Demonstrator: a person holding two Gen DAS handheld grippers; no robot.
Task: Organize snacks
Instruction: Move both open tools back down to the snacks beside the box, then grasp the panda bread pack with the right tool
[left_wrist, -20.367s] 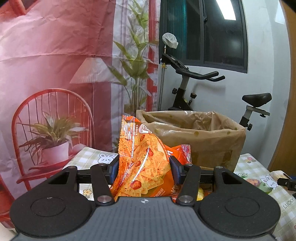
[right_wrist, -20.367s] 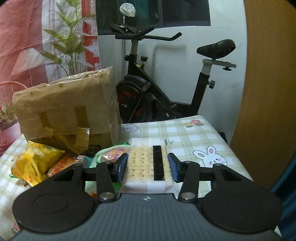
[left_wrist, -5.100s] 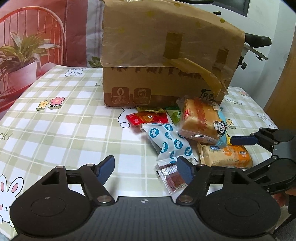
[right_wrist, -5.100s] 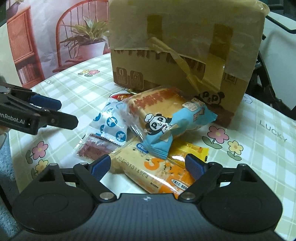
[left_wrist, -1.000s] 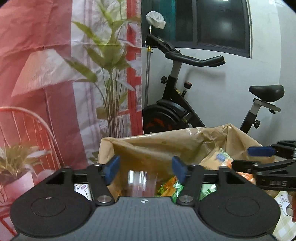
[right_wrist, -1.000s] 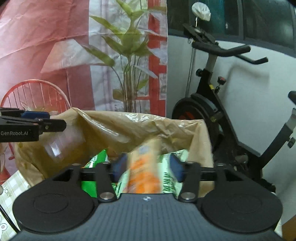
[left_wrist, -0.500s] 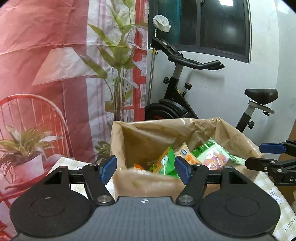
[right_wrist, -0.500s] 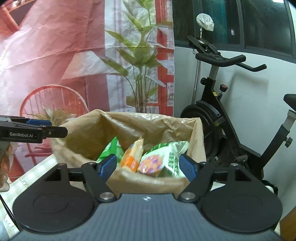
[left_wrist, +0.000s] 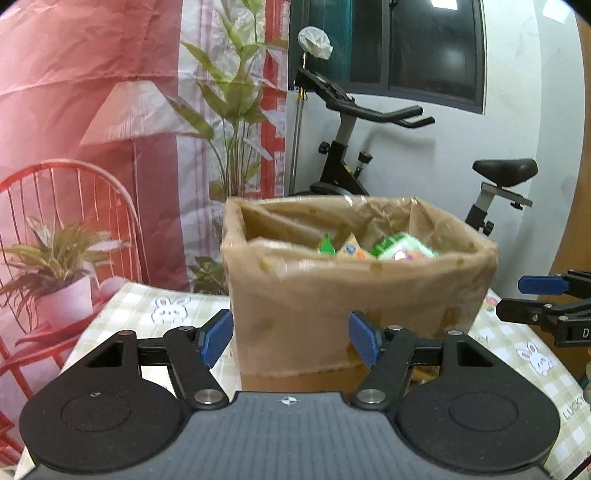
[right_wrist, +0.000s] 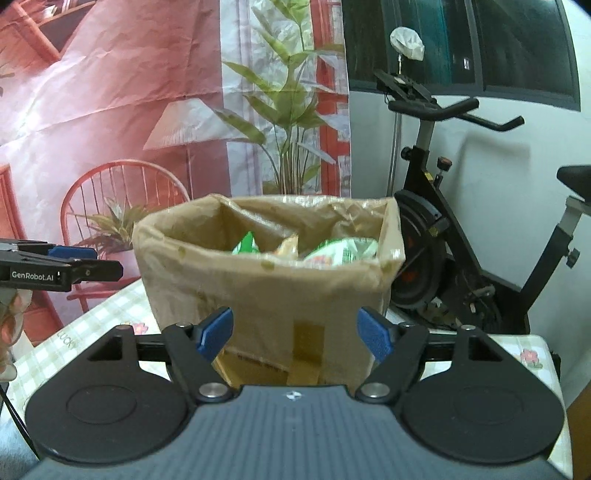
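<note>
A cardboard box (left_wrist: 354, 295) lined with a brownish plastic bag stands on the checked tablecloth, with green and orange snack packets (left_wrist: 399, 251) showing over its rim. My left gripper (left_wrist: 291, 334) is open and empty, level with the box's near wall and short of it. My right gripper (right_wrist: 295, 330) is also open with nothing between its pads, facing the same box (right_wrist: 266, 295) and its packets (right_wrist: 332, 251). Each gripper shows in the other's view: the right one (left_wrist: 511, 295) at the right edge, the left one (right_wrist: 107, 262) at the left edge.
An exercise bike (right_wrist: 443, 258) stands behind the box against the white wall. A red printed backdrop (left_wrist: 92, 110) with a chair and plants hangs at the left. The tablecloth (left_wrist: 147, 310) runs out to both sides of the box. A hand (right_wrist: 7, 332) shows at the left edge.
A second ago blurred packets were dropping from both grippers into the box. Since then both grippers have drawn back from over the box, and the right jaws have spread wider.
</note>
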